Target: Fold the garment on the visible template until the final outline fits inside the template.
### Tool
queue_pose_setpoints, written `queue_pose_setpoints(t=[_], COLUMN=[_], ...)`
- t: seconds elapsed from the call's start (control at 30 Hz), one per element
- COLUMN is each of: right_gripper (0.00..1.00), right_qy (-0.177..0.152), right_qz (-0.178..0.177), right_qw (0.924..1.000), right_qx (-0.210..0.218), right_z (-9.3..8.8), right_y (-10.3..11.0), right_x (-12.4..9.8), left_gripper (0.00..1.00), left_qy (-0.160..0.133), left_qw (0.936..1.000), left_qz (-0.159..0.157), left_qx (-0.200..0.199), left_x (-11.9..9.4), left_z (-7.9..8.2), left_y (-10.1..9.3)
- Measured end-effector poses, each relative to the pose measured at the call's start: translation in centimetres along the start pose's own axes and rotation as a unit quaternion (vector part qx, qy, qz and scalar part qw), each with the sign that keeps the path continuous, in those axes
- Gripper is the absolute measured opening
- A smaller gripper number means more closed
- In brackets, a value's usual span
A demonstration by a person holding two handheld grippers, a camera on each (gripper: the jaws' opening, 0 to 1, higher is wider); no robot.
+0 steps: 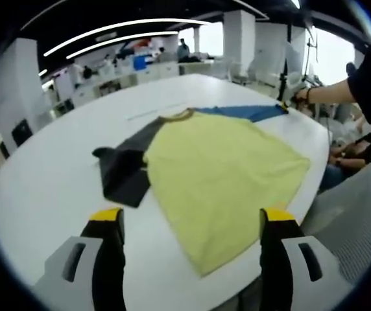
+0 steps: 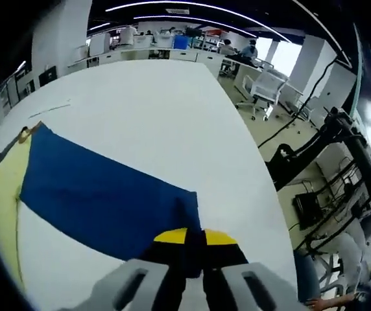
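Left gripper view first: my left gripper (image 1: 192,223) hangs above the near edge of the white table (image 1: 49,175), jaws spread wide with nothing between them, yellow tips up. Ahead of them the shirt (image 1: 224,168) lies flat on the table, its yellow body spreading toward me and almost reaching the table's near edge. A dark grey sleeve (image 1: 127,172) sticks out to the left of the yellow, and a blue sleeve (image 1: 250,112) runs off at the far right by the brownish collar. At the tip of that blue sleeve I can see my right gripper (image 1: 283,105), small, with my hand (image 1: 300,96) and arm coming in from the right. Desks and chairs fill the room behind.

Right gripper view now: my right gripper (image 2: 195,238) has its yellow-tipped jaws pressed close together, pinching the corner of the blue sleeve (image 2: 101,194). The cloth bunches up slightly right at the tips. From there the blue sleeve stretches flat across the white table (image 2: 153,110) to the left, meeting the yellow body (image 2: 0,194) at the picture's left edge. Right of the table, the floor, office chairs (image 2: 263,87) and cables show.
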State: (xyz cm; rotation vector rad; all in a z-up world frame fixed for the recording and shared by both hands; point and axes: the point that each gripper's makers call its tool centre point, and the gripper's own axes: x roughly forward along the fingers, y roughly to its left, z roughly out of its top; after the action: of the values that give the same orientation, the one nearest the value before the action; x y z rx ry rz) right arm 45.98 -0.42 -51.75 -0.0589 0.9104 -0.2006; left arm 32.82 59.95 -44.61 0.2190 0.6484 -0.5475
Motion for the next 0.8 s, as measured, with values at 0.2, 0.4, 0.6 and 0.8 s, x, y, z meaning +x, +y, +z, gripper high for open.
queue_pose_setpoints(t=[0.2,0.4,0.6,0.8], right_gripper=[0.18,0.17,0.09,0.0], right_qy=[0.004,0.012,0.012,0.008], right_qz=[0.019,0.033,0.034,0.041], right_qw=[0.9996,0.9976,0.9947,0.9948], right_qx=[0.02,0.06,0.096,0.093], right_z=[0.2,-0.7,-0.8,-0.6], right_y=[-1.8,-3.1,-3.2,-2.5], right_x=[1.2,2.9,3.4,3.6], left_gripper=[0.81,0.81,0.8,0.81], left_qy=[0.0,-0.002,0.001,0.003], left_qw=[1.0,1.0,1.0,0.9999], left_qz=[0.0,-0.001,-0.002,-0.004], left_qx=[0.0,0.002,0.003,0.009], left_x=[0.0,-0.1,-0.2,-0.2], left_z=[0.0,0.1,0.1,0.4], left_y=[-0.2,-0.3,-0.4,-0.6])
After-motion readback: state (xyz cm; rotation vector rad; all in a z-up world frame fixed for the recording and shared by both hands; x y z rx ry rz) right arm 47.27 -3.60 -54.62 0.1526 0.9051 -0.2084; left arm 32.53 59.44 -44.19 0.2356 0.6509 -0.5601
